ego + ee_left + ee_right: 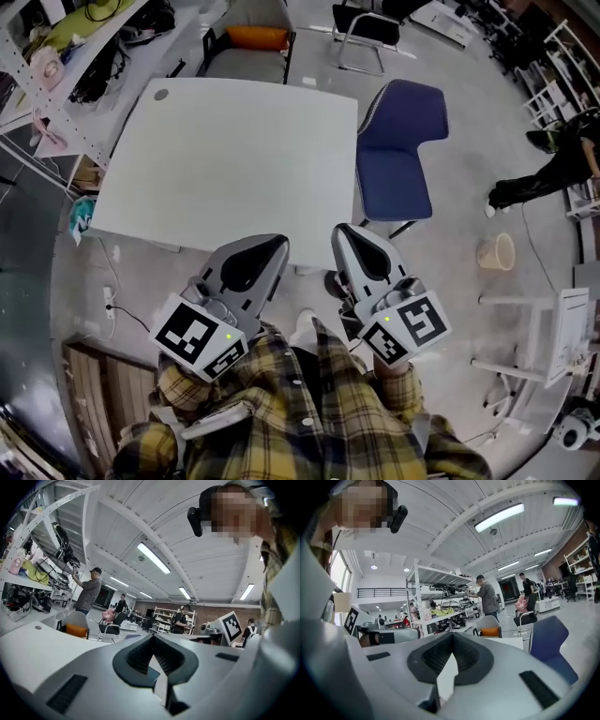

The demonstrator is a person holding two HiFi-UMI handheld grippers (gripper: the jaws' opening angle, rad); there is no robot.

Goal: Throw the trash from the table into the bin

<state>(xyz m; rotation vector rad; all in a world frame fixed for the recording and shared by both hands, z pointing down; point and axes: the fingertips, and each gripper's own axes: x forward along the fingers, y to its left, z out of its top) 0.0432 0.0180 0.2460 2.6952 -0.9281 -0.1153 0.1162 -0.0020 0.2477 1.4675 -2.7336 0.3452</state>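
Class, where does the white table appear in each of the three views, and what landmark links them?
Head view: the white table fills the upper middle.
Left gripper view: lower left.
Right gripper view: a thin strip right of centre.
Shared landmark: the chair with the orange cushion behind the table.

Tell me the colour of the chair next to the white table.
The chair is dark blue, clearest in the head view.

Table (225, 159) is showing smooth matt white; chair (398, 141) is showing blue cloth; left gripper (274, 246), right gripper (343, 232) are showing matt grey plastic, ribbed black pads (138, 657); shirt (300, 412) is showing soft cloth.
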